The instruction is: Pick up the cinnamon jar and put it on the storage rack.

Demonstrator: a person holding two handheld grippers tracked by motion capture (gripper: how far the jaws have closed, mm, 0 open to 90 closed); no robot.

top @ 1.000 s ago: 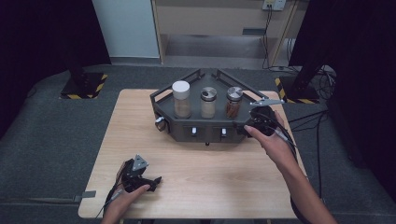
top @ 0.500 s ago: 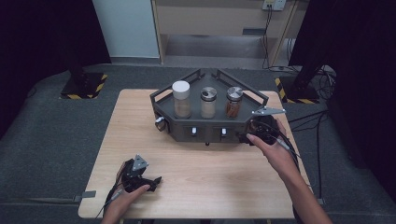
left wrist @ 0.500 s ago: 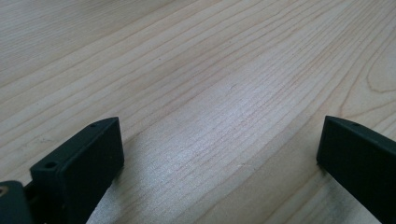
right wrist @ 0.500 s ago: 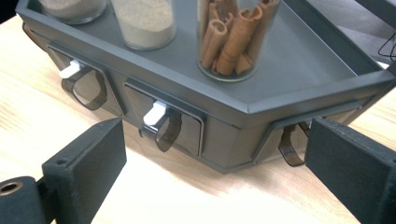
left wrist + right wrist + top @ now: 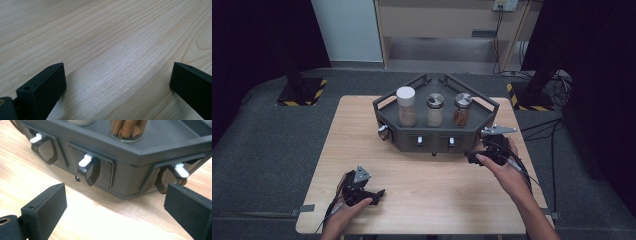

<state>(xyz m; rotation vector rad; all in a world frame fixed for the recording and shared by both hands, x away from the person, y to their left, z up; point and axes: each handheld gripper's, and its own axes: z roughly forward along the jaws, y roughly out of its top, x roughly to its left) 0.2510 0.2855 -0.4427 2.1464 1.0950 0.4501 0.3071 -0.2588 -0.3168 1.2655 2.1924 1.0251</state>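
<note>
A dark grey angular rack [image 5: 402, 139] stands at the back middle of the wooden table [image 5: 427, 200]. On it stand a white-lidded jar [image 5: 406, 106], a silver-lidded jar [image 5: 435, 110] and a jar of cinnamon sticks [image 5: 462, 109]. Small white levers [image 5: 86, 160] sit over scoop-shaped pieces on its front face. My right gripper [image 5: 472, 159] hovers low by the rack's front right corner. It is open, its jaws have just been opening a little wider, and nothing is between them [image 5: 117, 217]. My left gripper [image 5: 379, 192] rests open on the table at the front left, over bare wood [image 5: 117, 85].
A round knob [image 5: 383, 132] sticks out of the rack's left front corner. Cables trail from both grippers toward the table's near edge. Grey carpet surrounds the table, and two stand bases with yellow-black tape [image 5: 301, 92] sit on it behind.
My right hand has come down and toward the near side, from beside the rack's right corner to just above the table in front of it. The left gripper has not moved.
</note>
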